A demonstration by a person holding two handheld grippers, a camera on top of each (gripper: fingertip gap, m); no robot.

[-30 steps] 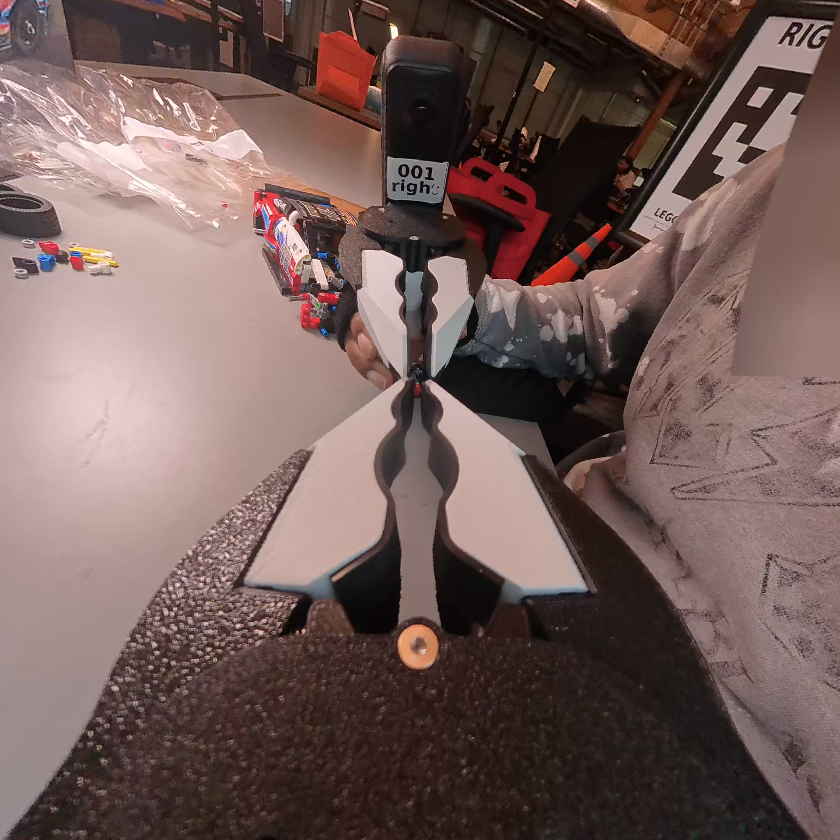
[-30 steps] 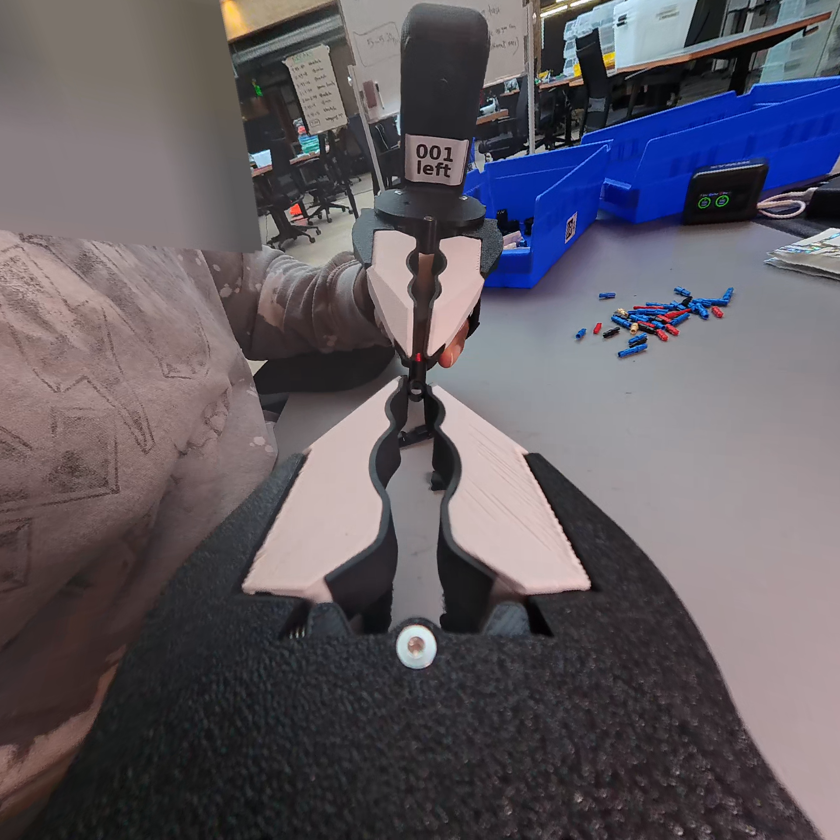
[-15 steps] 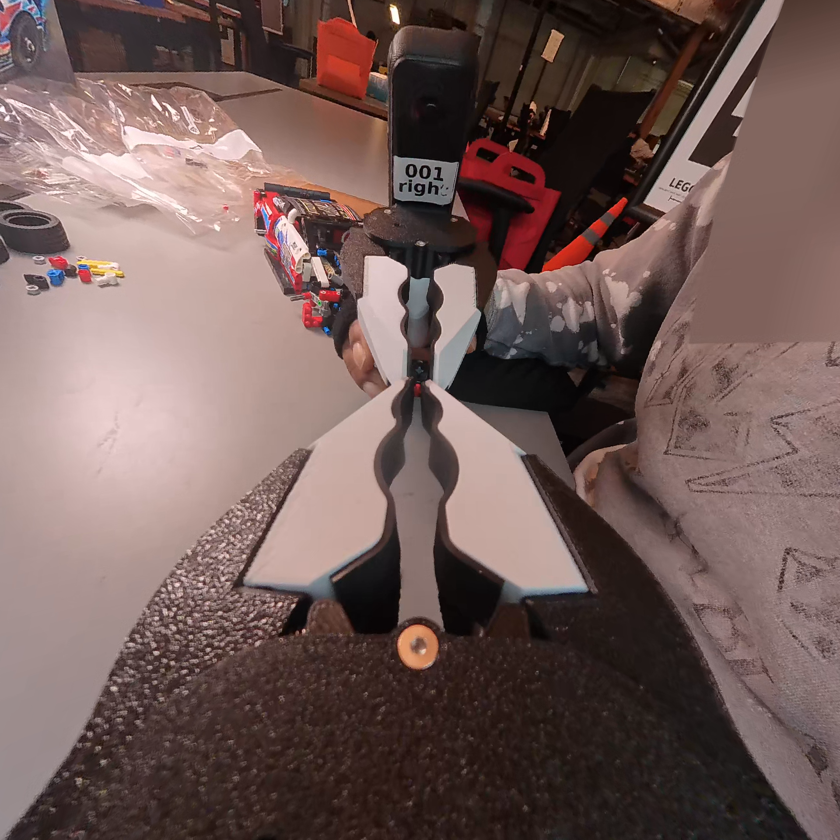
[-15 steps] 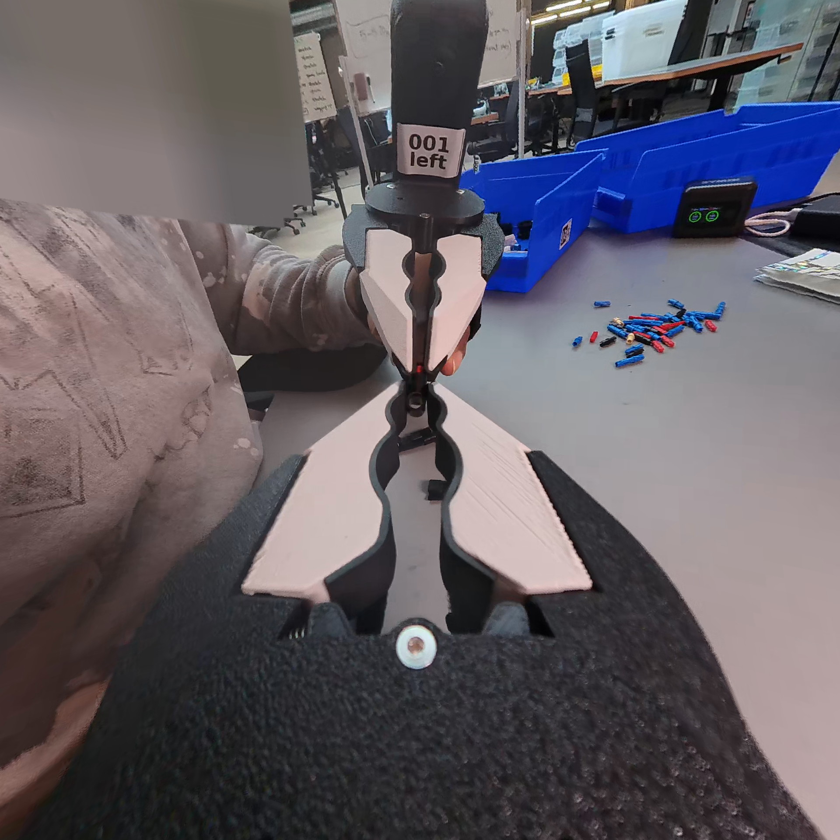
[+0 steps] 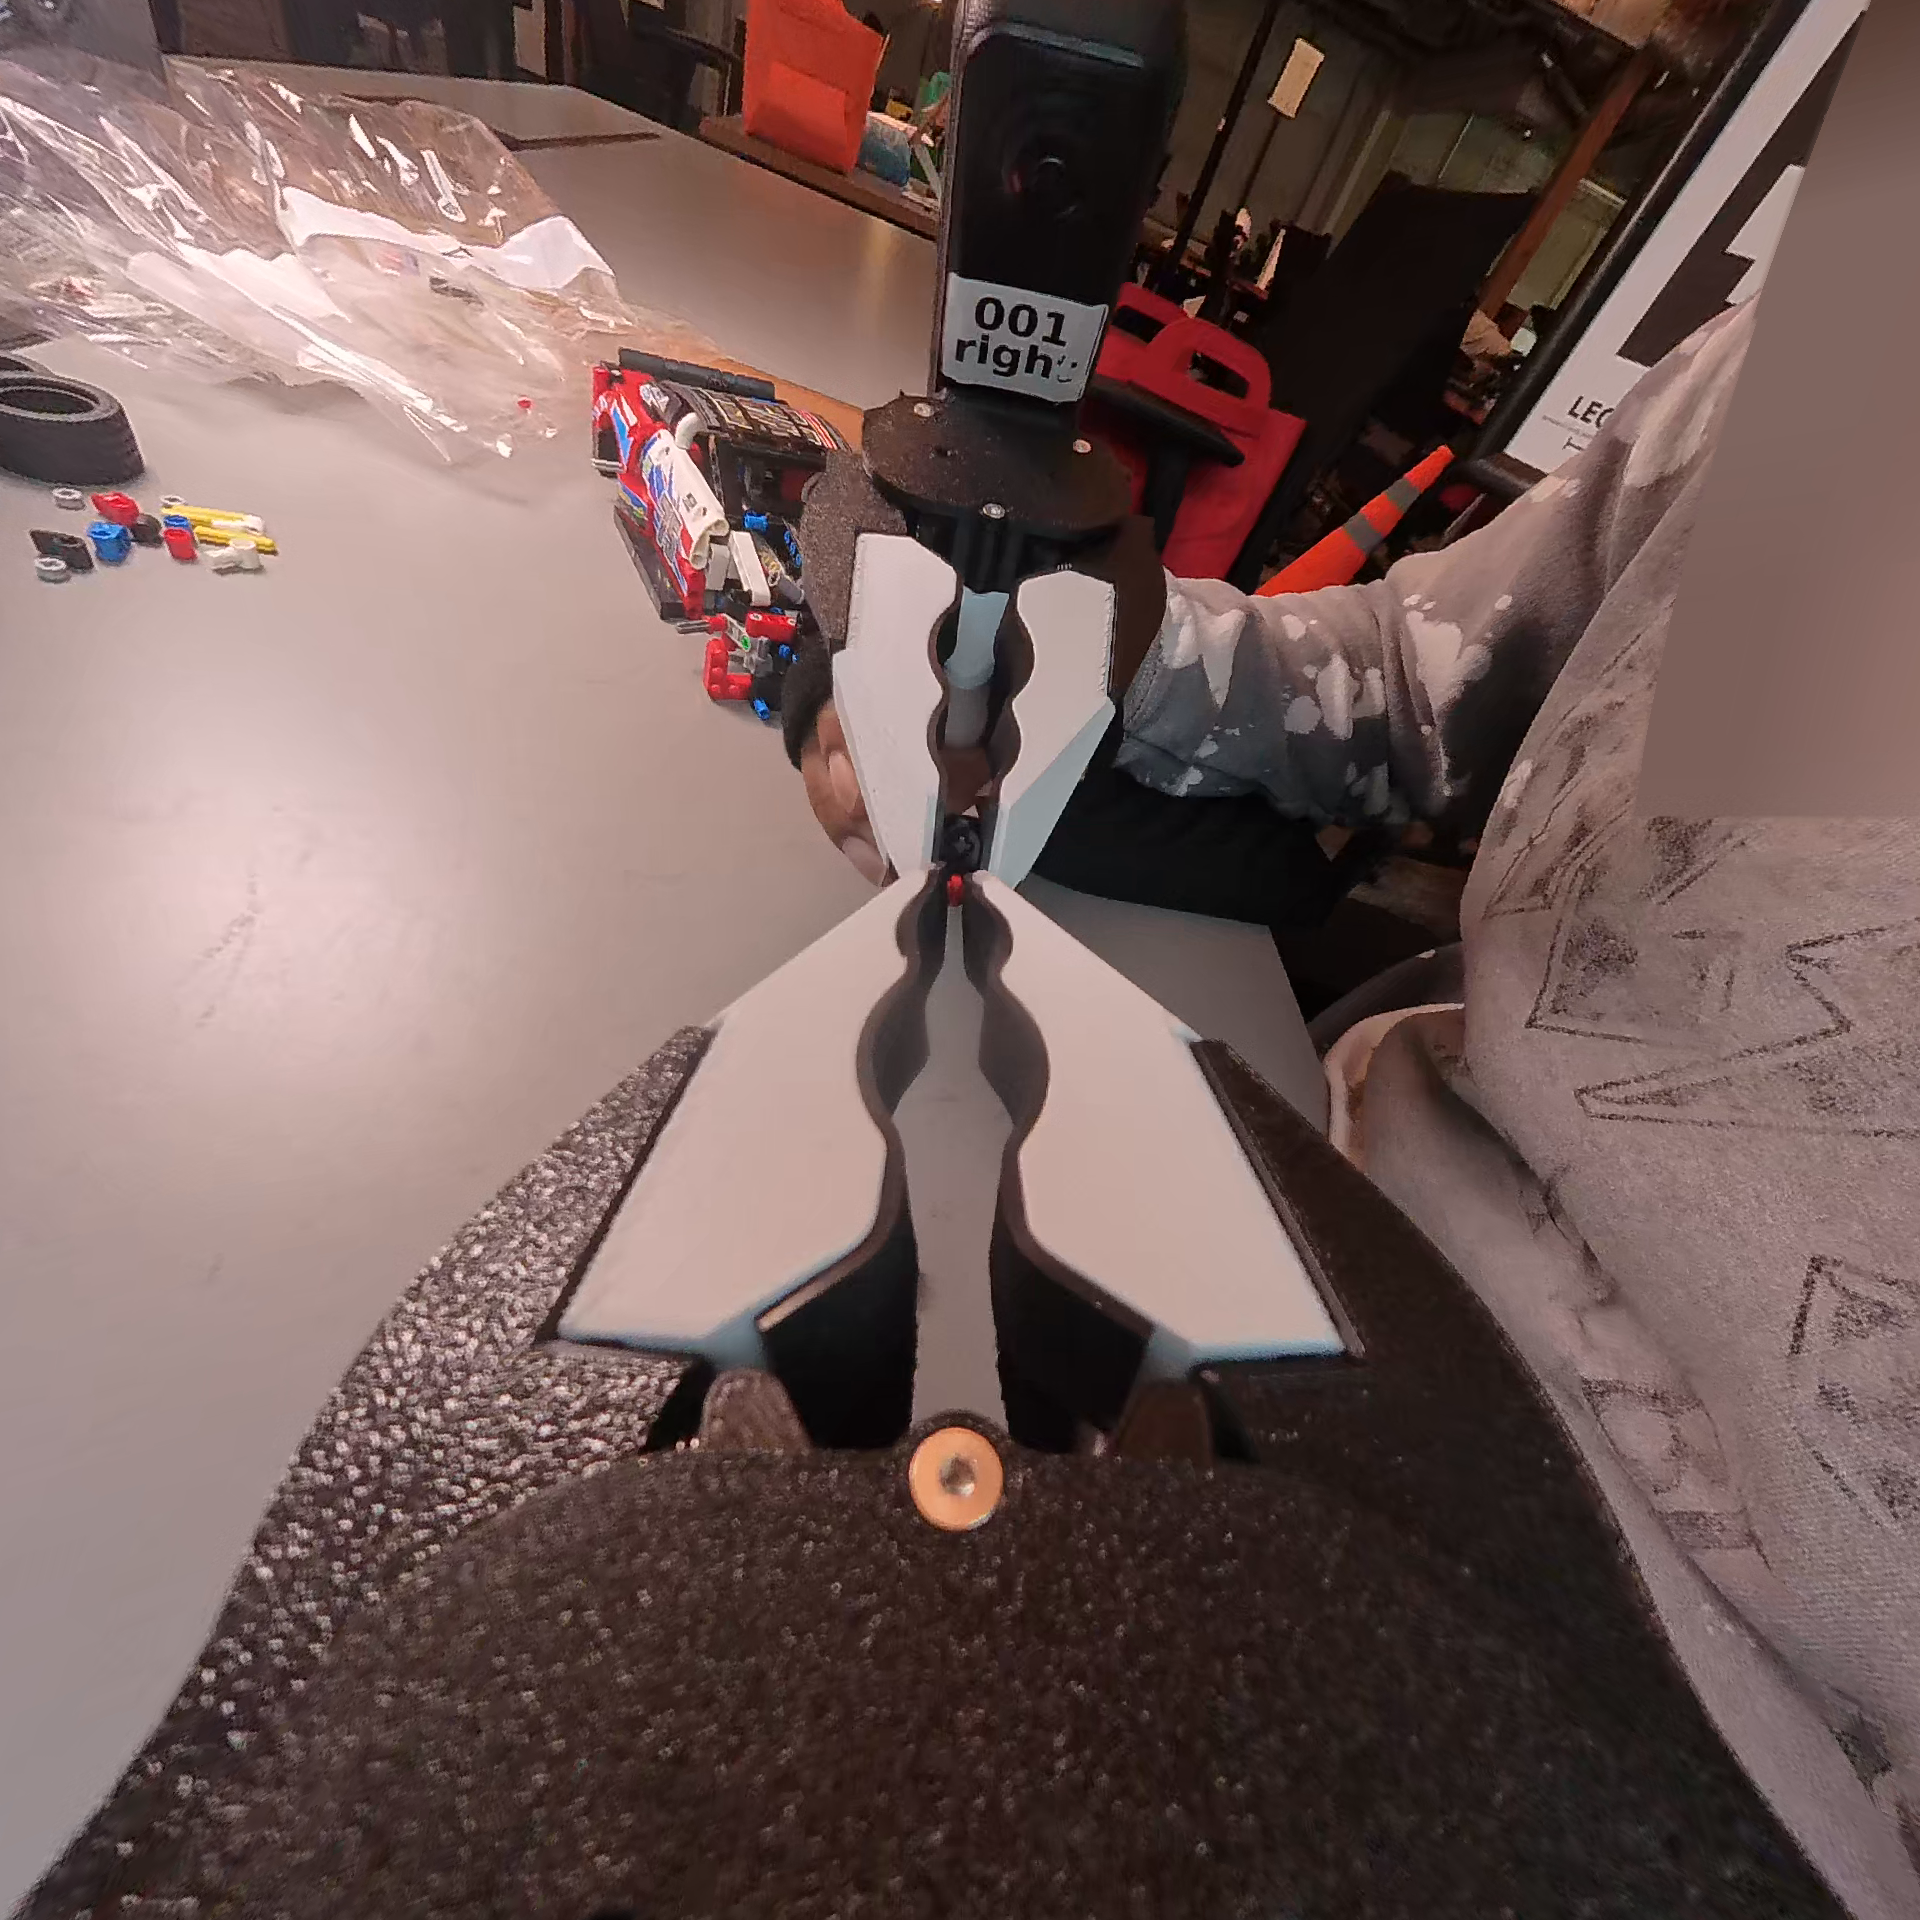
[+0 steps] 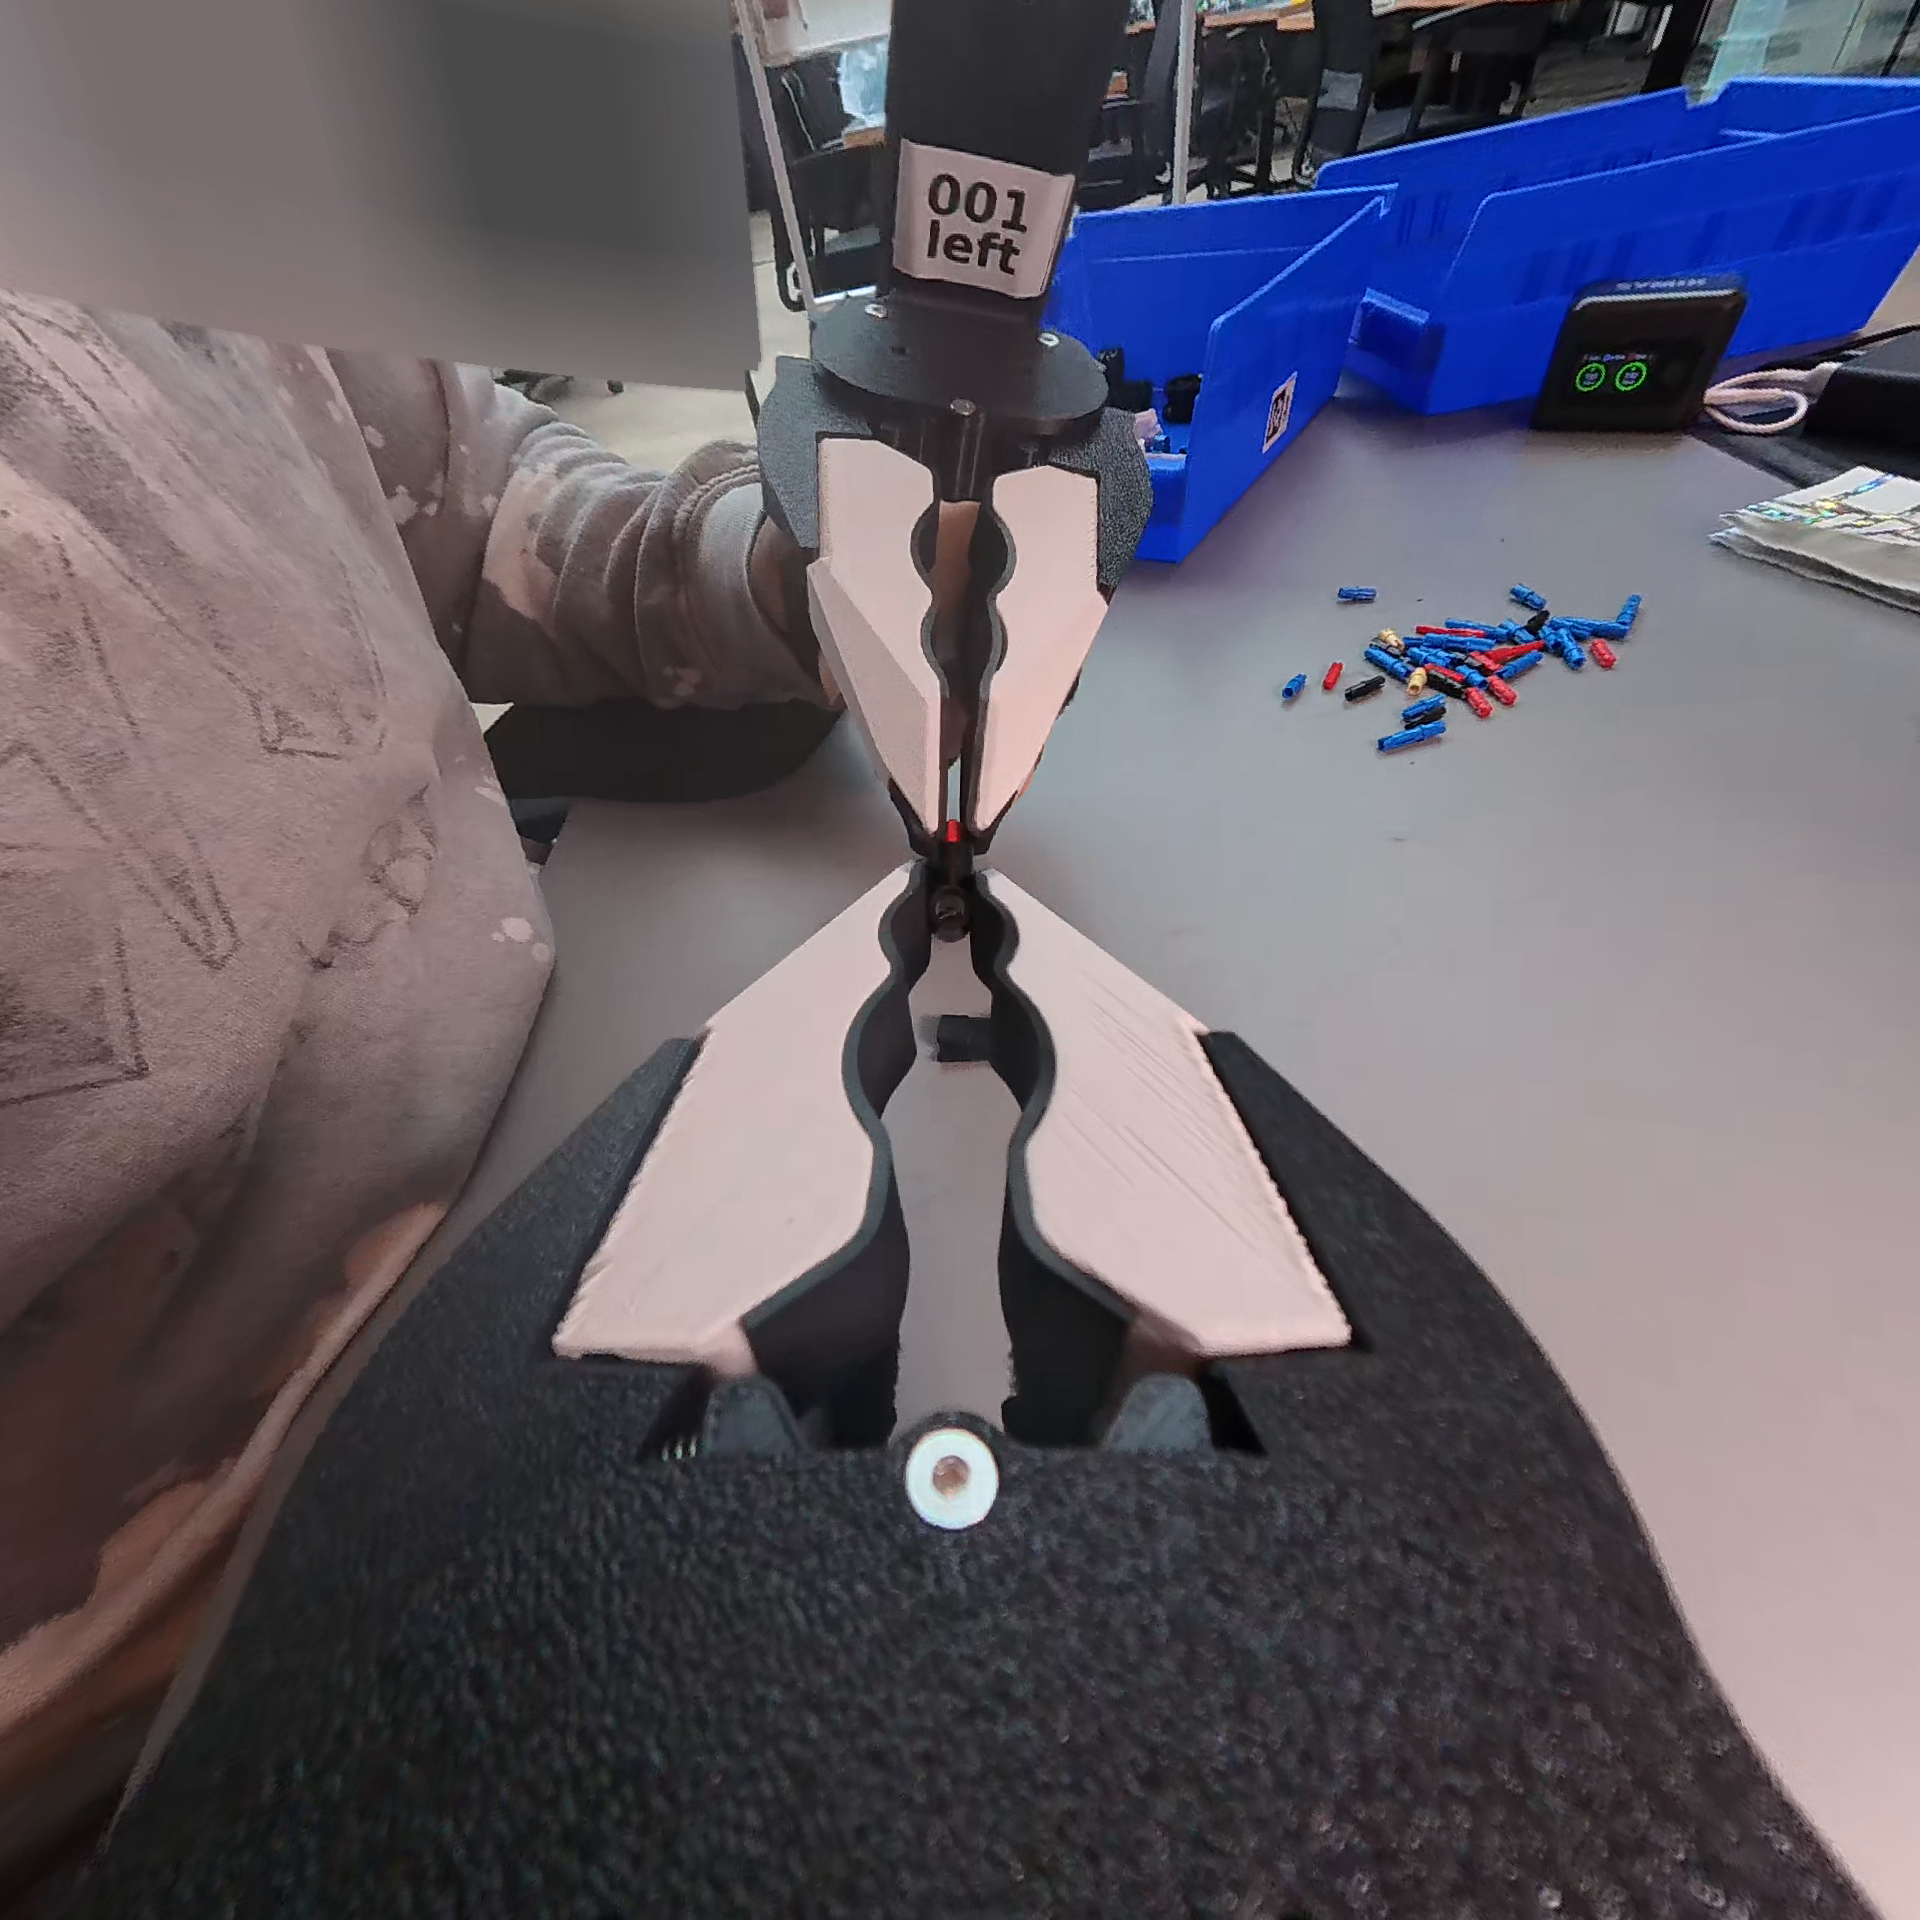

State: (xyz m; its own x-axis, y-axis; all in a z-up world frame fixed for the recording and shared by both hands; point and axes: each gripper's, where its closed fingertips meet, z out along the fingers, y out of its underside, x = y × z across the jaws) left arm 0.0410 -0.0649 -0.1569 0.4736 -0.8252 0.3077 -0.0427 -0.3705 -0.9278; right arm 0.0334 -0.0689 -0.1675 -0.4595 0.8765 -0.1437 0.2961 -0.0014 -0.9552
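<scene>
My two grippers point at each other, tip to tip, a little above the grey table. My left gripper is shut on a small red pin. My right gripper is shut on a small black piece. In the left wrist view the right gripper faces me with the black piece at its tips. In the right wrist view the left gripper faces me with the red pin. Pin and black piece meet or nearly touch. Another small black part shows between my right fingers.
A part-built toy car, clear plastic bags, a black tyre and loose small parts lie on the left. A pile of blue, red and black pins, blue bins, a small screen device and a booklet lie on the right. My two grippers' fingertips are within a few centimetres of each other.
The two grippers have drawn a little closer, so each looks larger in the other's view. Both have stayed shut on their pieces, tips still together.
</scene>
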